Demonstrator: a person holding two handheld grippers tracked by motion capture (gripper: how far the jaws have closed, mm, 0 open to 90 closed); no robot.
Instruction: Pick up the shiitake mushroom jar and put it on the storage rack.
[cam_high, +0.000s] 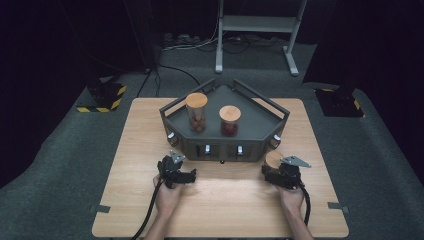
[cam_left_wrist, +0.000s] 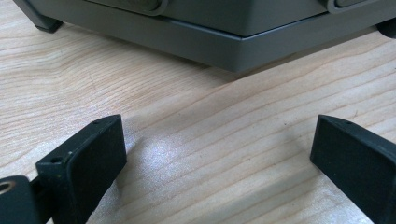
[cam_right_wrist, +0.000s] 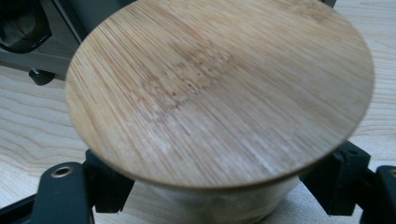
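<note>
No text, label, brand or number is legible on anything in the three views.

You have a grey tray (cam_high: 260, 131) at the table's (cam_high: 140, 150) twelve o'clock, with two jars (cam_high: 196, 112) (cam_high: 230, 120) inside.

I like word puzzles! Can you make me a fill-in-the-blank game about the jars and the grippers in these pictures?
1. The right gripper is shut on a jar with a ___ lid.
2. The grey tray holds ___ jars.
3. The left gripper has its jaws ___, with nothing between them.
4. Everything sits on a ___ table.

Missing words: wooden; two; open; wooden
</note>
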